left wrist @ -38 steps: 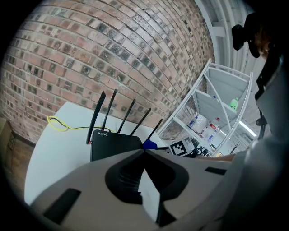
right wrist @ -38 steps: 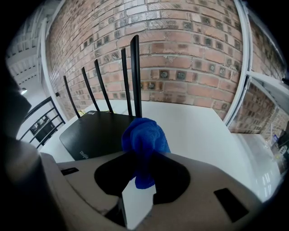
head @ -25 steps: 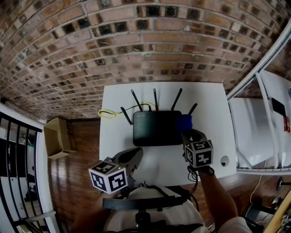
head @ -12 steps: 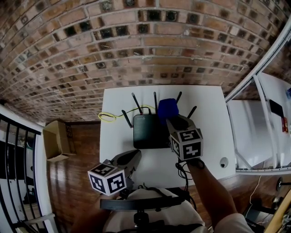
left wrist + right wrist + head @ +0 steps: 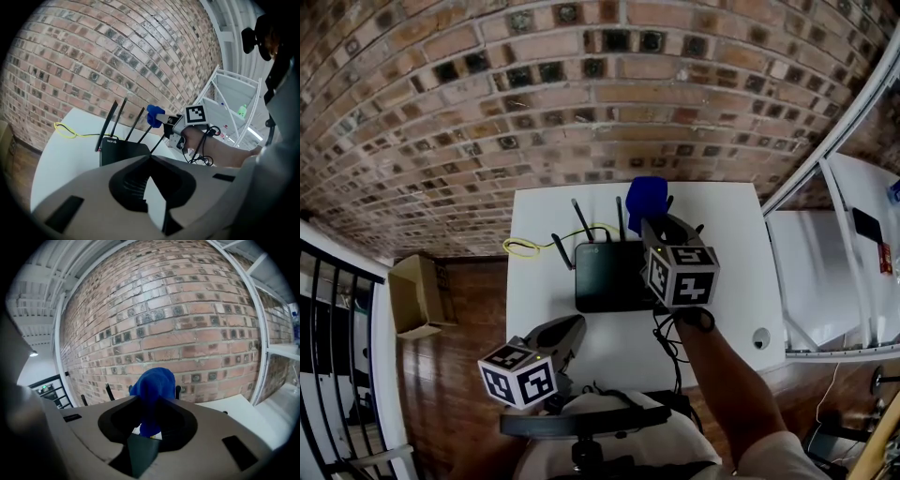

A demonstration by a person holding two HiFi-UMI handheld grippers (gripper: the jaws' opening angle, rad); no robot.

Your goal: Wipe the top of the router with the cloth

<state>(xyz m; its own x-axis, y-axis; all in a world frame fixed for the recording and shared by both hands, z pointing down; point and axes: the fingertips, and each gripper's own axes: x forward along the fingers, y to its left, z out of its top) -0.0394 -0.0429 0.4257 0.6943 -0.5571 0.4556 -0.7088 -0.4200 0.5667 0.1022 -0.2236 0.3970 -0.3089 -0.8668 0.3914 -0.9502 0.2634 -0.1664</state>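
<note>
Router (image 5: 614, 275): located at the centre of the white tabletop (image 5: 727, 272), toward its rear edge, with antennas (image 5: 578, 217) raised. Cloth (image 5: 647, 200): blue, clamped between the fingers of the right gripper (image 5: 654, 225) and held above the rear right corner of the router, clear of its top surface. Left gripper (image 5: 567, 330): near the front edge of the tabletop, fingers closed together with nothing between them. Marking near the router's front left corner reads "WIFI6". Yellow cable (image 5: 525, 246): toward the rear left corner of the tabletop.
</note>
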